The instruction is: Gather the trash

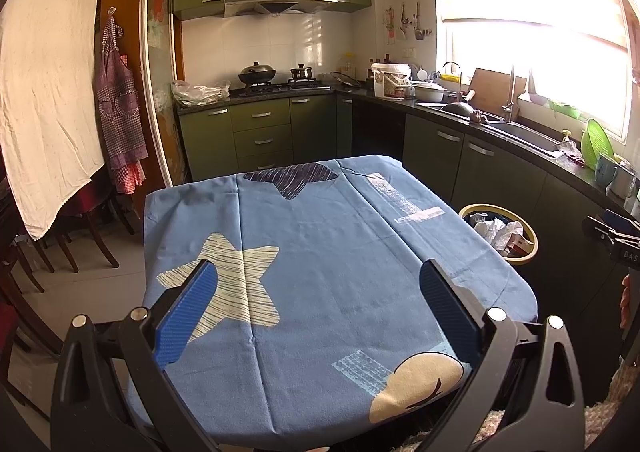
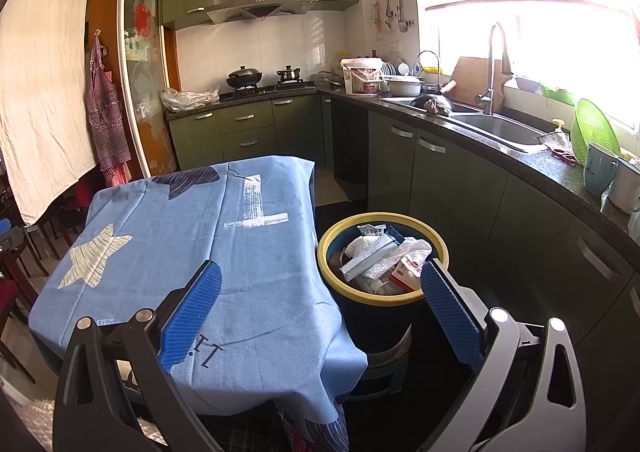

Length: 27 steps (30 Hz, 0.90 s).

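A dark blue trash bin with a yellow rim (image 2: 332,228) stands on the floor right of the table; it holds crumpled paper and packaging (image 2: 384,256). It also shows in the left wrist view (image 1: 532,248). The table under a blue star-patterned cloth (image 1: 320,252) carries no loose trash that I can see. My left gripper (image 1: 320,304) is open and empty above the table's near part. My right gripper (image 2: 320,304) is open and empty, between the table's right edge (image 2: 320,272) and the bin, above both. The right gripper's body shows at the left wrist view's right edge (image 1: 616,240).
Green kitchen cabinets and a dark counter (image 2: 520,156) run along the back and right, with a sink (image 2: 496,130), a tap, a green colander (image 2: 592,132) and mugs. A stove with pots (image 1: 276,78) is at the back. Wooden chairs (image 1: 72,236) stand at the left.
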Each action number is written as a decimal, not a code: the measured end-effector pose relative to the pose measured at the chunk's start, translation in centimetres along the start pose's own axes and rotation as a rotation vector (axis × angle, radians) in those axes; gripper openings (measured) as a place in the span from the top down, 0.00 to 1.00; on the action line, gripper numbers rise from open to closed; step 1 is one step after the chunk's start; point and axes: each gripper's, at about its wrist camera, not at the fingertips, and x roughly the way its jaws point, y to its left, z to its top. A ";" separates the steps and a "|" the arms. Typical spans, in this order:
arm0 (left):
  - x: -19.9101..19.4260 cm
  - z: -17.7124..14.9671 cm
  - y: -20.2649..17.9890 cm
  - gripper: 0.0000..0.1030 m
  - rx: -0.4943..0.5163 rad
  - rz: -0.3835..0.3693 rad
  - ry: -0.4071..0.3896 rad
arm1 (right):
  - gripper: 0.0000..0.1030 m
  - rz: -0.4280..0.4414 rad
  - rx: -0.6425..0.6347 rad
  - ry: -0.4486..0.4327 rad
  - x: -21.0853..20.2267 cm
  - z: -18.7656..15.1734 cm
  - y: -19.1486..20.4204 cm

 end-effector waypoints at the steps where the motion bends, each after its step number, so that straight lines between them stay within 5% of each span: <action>1: 0.0 0.1 0.0 0.06 0.001 0.000 0.001 | 0.05 0.000 0.000 0.000 0.0 0.0 0.0; 27: 0.4 0.0 -0.1 0.06 -0.004 -0.022 0.015 | 0.04 -0.002 0.003 0.005 0.1 -0.2 0.0</action>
